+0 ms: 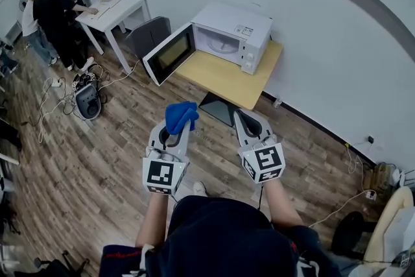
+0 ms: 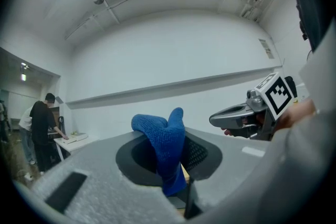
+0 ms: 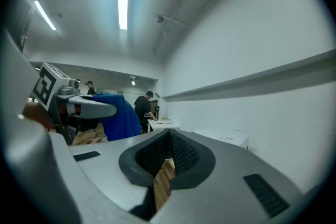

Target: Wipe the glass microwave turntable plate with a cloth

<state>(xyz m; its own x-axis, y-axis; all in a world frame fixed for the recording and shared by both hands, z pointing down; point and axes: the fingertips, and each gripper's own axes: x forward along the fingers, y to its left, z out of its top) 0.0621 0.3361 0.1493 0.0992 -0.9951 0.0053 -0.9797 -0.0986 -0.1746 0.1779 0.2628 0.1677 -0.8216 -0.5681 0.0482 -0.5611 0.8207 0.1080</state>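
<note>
A white microwave [image 1: 233, 32] stands on a wooden table [image 1: 227, 81] against the wall, its door [image 1: 170, 54] swung open to the left. Inside the cavity a round glass plate [image 1: 222, 45] shows faintly. My left gripper [image 1: 177, 126] is held level, some way short of the table, shut on a bunched blue cloth [image 1: 181, 115]. In the left gripper view the cloth [image 2: 165, 147] sticks up from between the jaws. My right gripper [image 1: 244, 116] is alongside it, shut with nothing between its fingers. The right gripper [image 3: 167, 157] shows only wooden floor through the slit between its jaws.
Two people stand at a white desk [image 1: 111, 8] at the far left. A grey chair [image 1: 149, 36] sits beside the microwave door. Cables and a round device [image 1: 87, 102] lie on the wooden floor at left. A dark panel [image 1: 217, 108] leans under the table.
</note>
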